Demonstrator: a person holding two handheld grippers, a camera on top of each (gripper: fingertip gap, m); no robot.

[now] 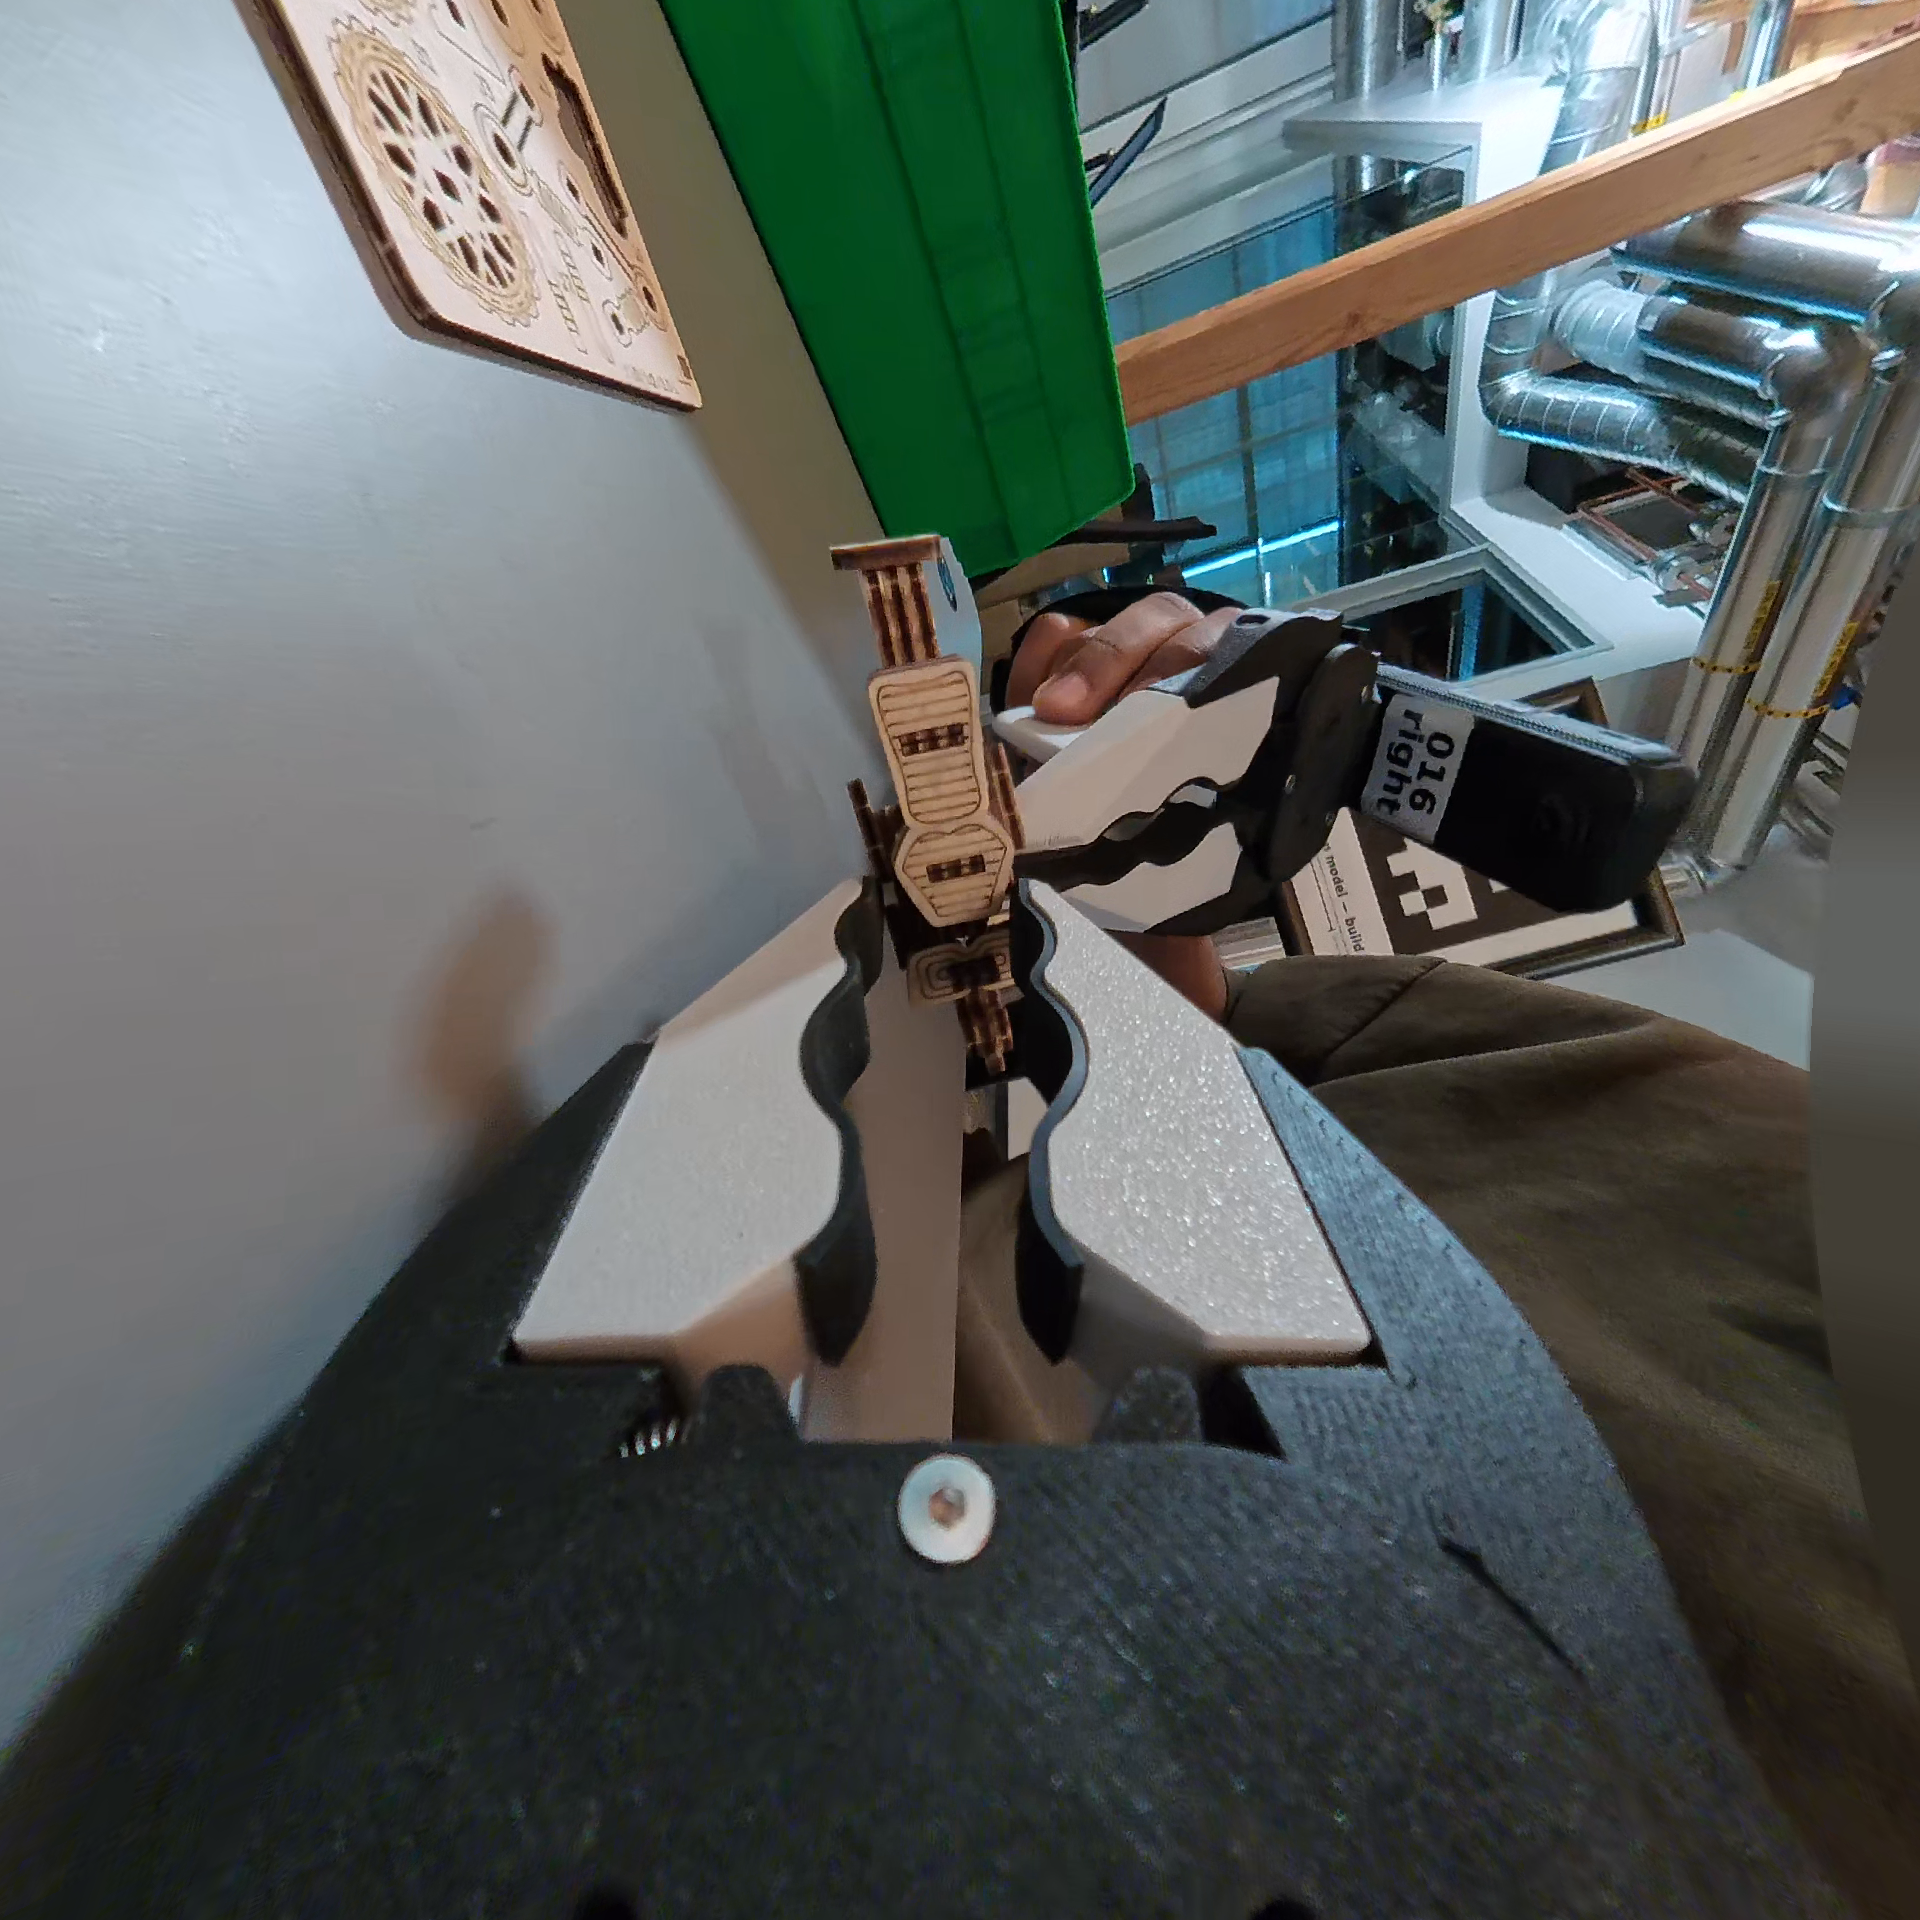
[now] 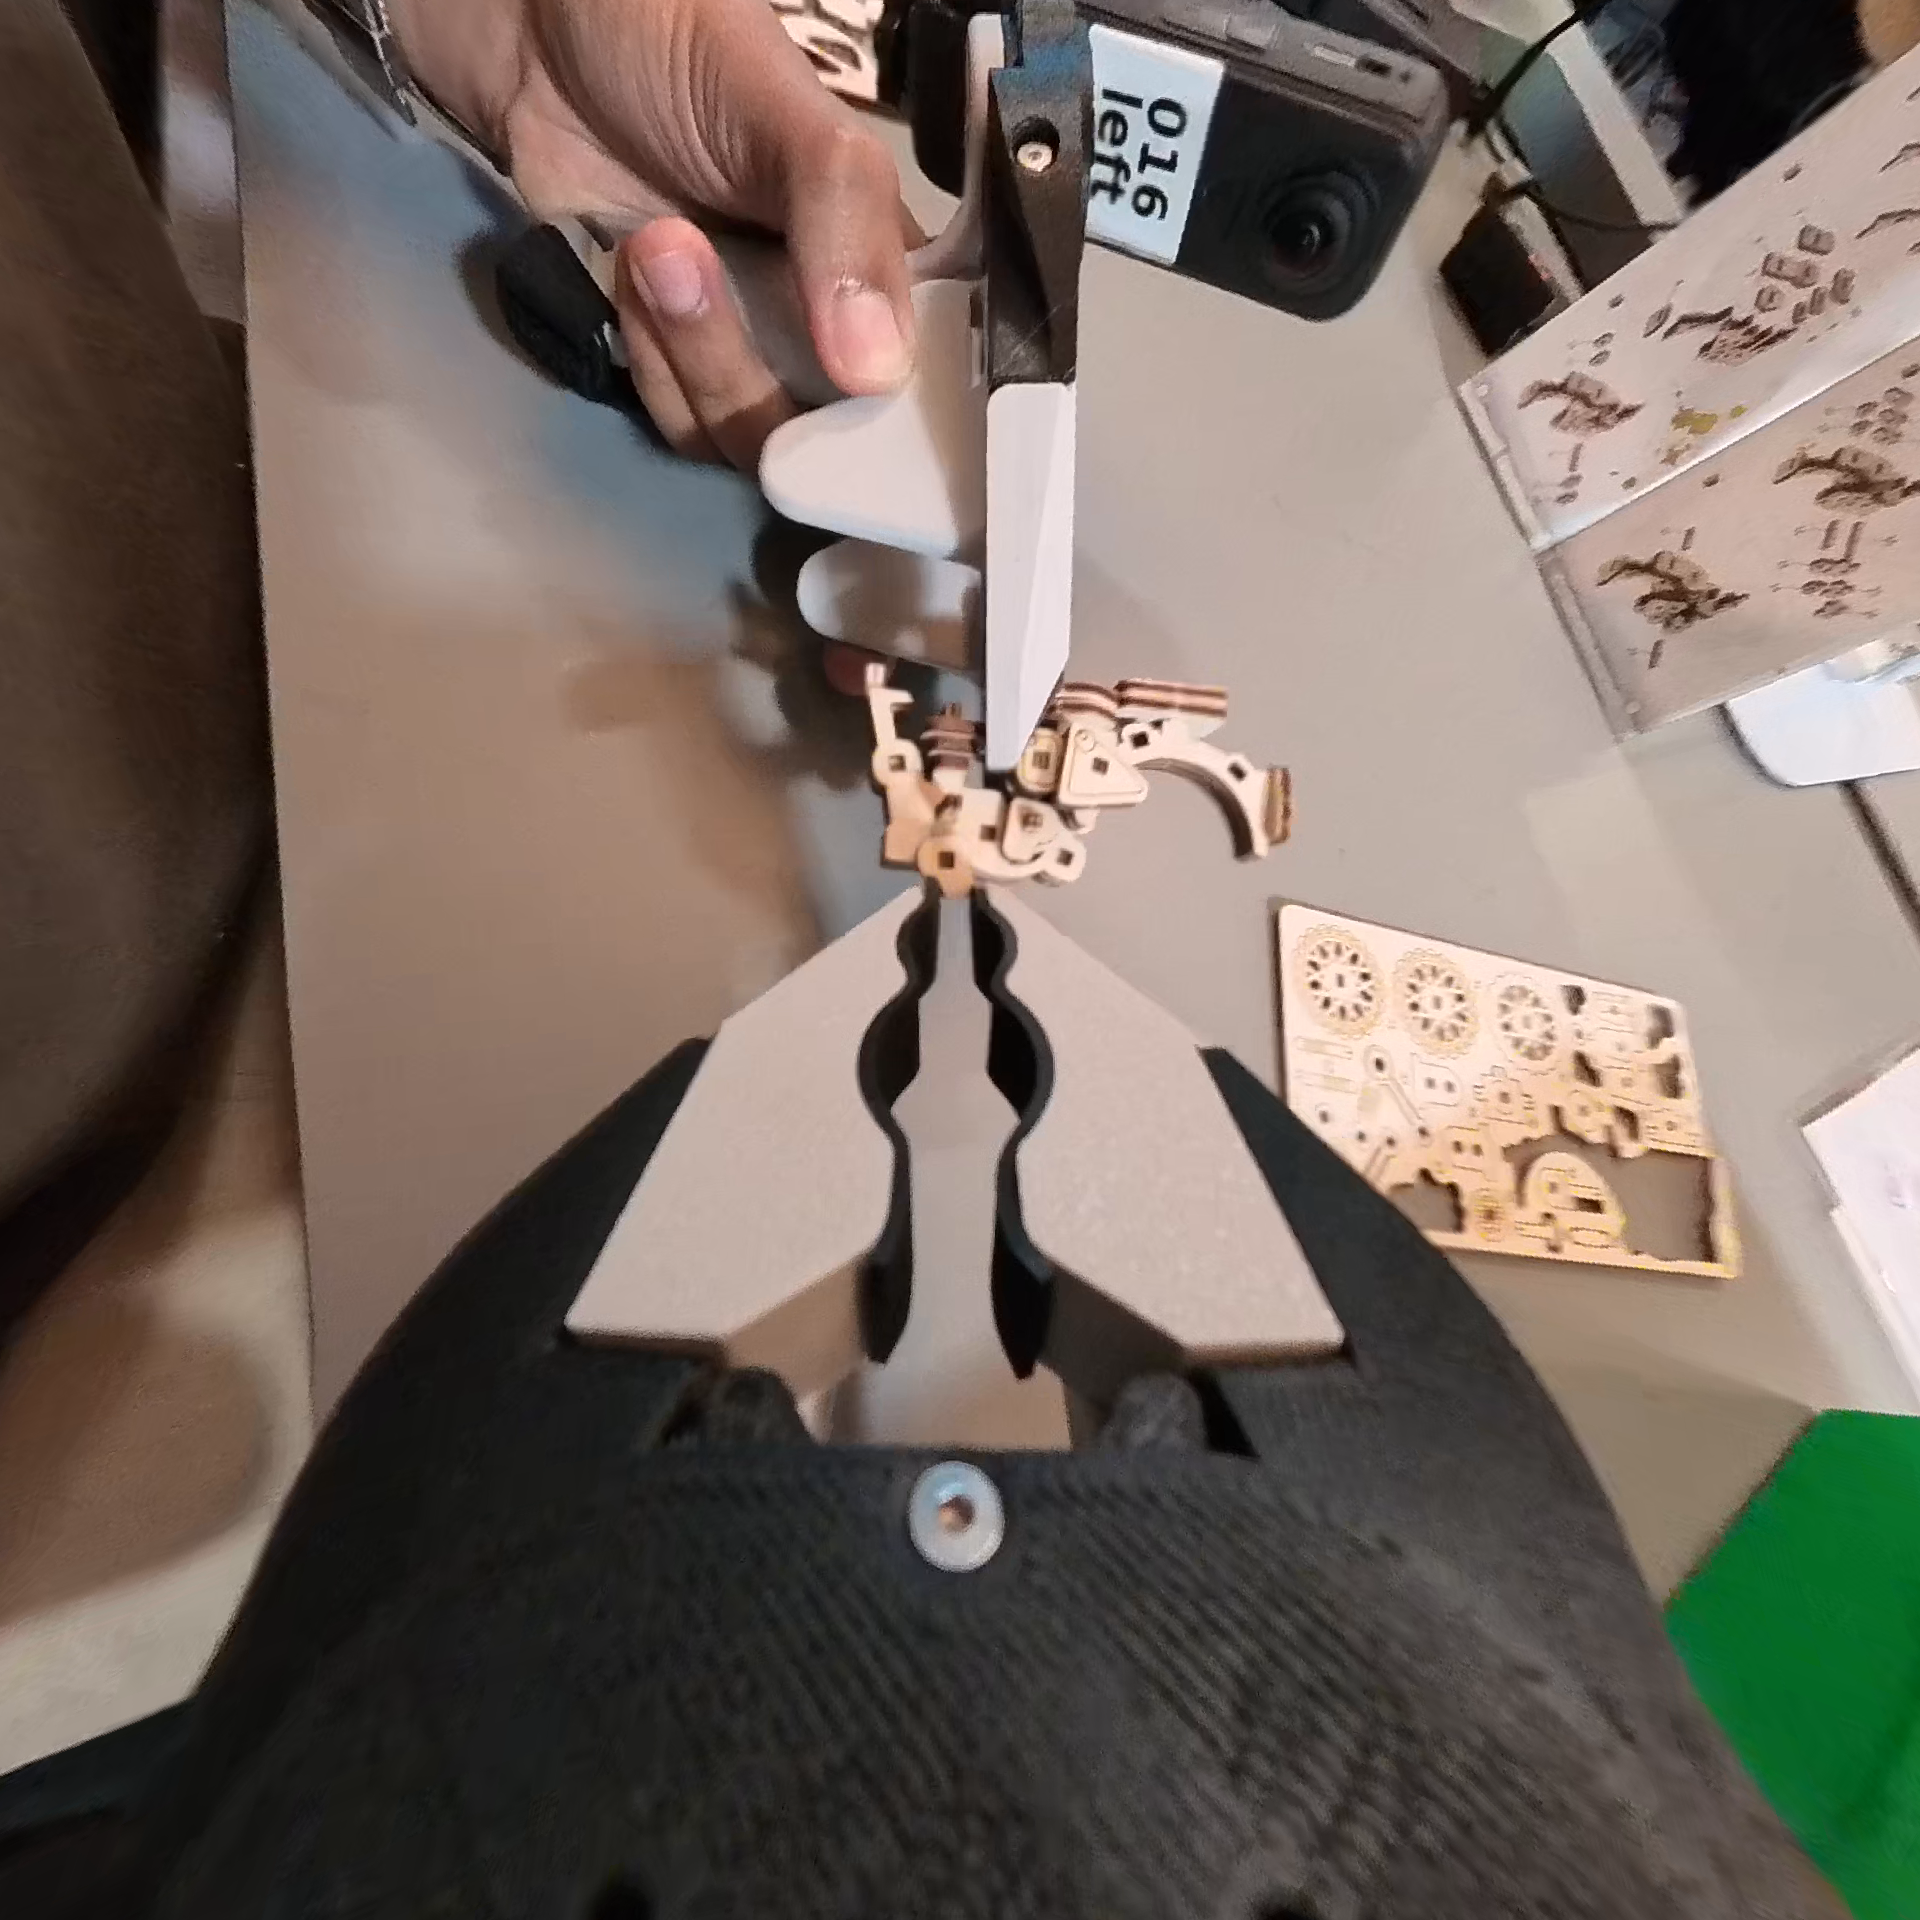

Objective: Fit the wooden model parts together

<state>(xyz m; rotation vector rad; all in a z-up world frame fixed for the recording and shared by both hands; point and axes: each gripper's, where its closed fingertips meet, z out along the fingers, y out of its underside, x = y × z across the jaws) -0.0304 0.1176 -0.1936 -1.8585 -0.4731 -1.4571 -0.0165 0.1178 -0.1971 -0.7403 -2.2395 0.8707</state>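
Observation:
A small wooden model (image 2: pixel 1049 790), built from several laser-cut parts with a curved arm on its right, hangs in the air above the grey table (image 2: pixel 499 748). My left gripper (image 1: pixel 945 904) is shut on its middle; in the left wrist view the model (image 1: pixel 930 769) stands up between the tips. In the right wrist view the left gripper (image 2: pixel 1003 758) comes down from above. My right gripper (image 2: pixel 951 906) is shut on a small peg-like part at the model's near lower edge. It reaches in from the right in the left wrist view (image 1: pixel 1023 836).
A wooden part sheet (image 2: pixel 1496 1091) with several cut-outs lies on the table to the right; it also shows in the left wrist view (image 1: pixel 488 197). A green bin (image 2: pixel 1808 1621) and an illustrated booklet (image 2: pixel 1714 499) lie beyond. A person's hand (image 2: pixel 727 156) holds the left gripper. Both grippers' tips are close together, under 4 cm apart.

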